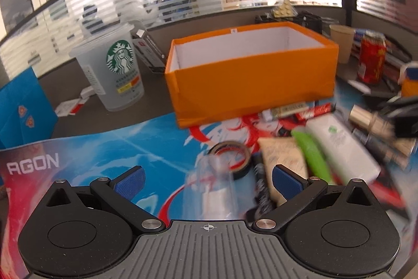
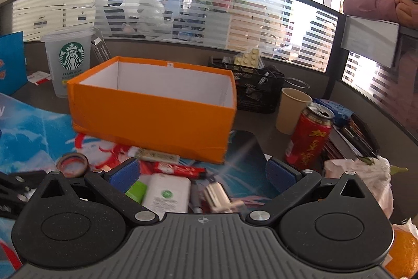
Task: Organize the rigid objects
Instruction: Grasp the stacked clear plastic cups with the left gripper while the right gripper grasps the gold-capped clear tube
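Note:
An open orange box (image 1: 248, 80) with a white inside stands on the printed desk mat (image 1: 104, 148); it also shows in the right wrist view (image 2: 156, 106). Loose items lie in front of it: a dark tape roll (image 1: 232, 156), a beige tube (image 1: 284, 156), a white bottle (image 1: 339, 148) with a green cap, a red bar (image 1: 313, 111) and a gold lipstick (image 1: 371, 119). My left gripper (image 1: 209, 182) is open, with a blurred clear cup-like thing (image 1: 211, 190) lying between its fingers, untouched. My right gripper (image 2: 203, 174) is open above the white bottle (image 2: 167, 194), the red bar (image 2: 180, 170) and a cream item (image 2: 216, 195).
A Starbucks cup (image 2: 69, 62) stands left of the box. A paper cup (image 2: 292, 109), a red can (image 2: 309, 137) and a black basket (image 2: 256, 93) stand to its right. A white bag (image 2: 365, 174) and an orange (image 2: 402, 252) lie near right. A person (image 2: 378, 7) leans on the partition.

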Action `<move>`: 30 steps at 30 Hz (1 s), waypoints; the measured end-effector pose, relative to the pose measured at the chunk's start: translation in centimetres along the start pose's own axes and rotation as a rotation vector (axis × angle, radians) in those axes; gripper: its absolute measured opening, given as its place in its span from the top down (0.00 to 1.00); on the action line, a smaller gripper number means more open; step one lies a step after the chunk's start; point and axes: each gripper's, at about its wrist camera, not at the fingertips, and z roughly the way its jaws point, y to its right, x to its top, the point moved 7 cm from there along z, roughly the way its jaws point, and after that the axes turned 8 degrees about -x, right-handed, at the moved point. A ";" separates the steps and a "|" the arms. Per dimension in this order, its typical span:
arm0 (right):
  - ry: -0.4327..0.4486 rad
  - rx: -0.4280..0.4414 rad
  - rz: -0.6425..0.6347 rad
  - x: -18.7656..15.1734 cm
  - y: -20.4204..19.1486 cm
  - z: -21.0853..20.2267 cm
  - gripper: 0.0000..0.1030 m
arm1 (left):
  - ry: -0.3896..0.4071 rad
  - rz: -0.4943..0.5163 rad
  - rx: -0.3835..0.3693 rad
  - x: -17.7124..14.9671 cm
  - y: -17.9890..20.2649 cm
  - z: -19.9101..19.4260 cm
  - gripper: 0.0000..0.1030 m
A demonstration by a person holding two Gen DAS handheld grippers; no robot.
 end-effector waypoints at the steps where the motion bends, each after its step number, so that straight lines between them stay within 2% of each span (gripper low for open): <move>1: 0.008 0.016 0.000 -0.7 0.9 -0.2 0.00 | 0.001 0.008 0.015 -0.5 -0.3 0.0 0.00; 3: 0.008 0.043 0.003 -1.7 2.3 -0.4 0.00 | -0.012 0.005 0.019 -1.2 -0.8 0.0 0.00; 7: -0.007 0.067 0.016 -4.1 4.5 -0.7 0.00 | 0.015 0.020 -0.072 -1.0 0.7 -0.4 0.00; 10: -0.020 0.106 0.038 -5.0 5.1 -0.2 0.00 | 0.019 0.071 -0.104 -0.8 2.6 0.1 0.00; 13: -0.006 0.109 0.038 -5.5 5.1 0.0 0.00 | 0.019 0.059 -0.095 -0.8 2.6 0.8 0.00; 17: 0.015 0.092 0.013 -6.2 5.4 0.2 0.00 | 0.007 0.013 -0.081 -1.4 0.6 1.4 0.00; 20: 0.016 0.134 0.030 -6.8 5.7 0.6 0.00 | -0.029 -0.024 -0.095 -2.1 0.0 2.1 0.00; 24: -0.017 0.172 0.048 -7.2 5.6 1.8 0.00 | -0.057 -0.023 -0.107 -2.6 0.4 3.1 0.00; 27: -0.026 0.186 0.031 -7.2 5.2 2.4 0.05 | -0.068 -0.027 -0.105 -2.8 0.2 3.7 0.00; 30: -0.031 0.202 0.016 -7.5 4.8 2.7 0.15 | -0.076 -0.057 -0.137 -2.9 0.0 4.2 0.00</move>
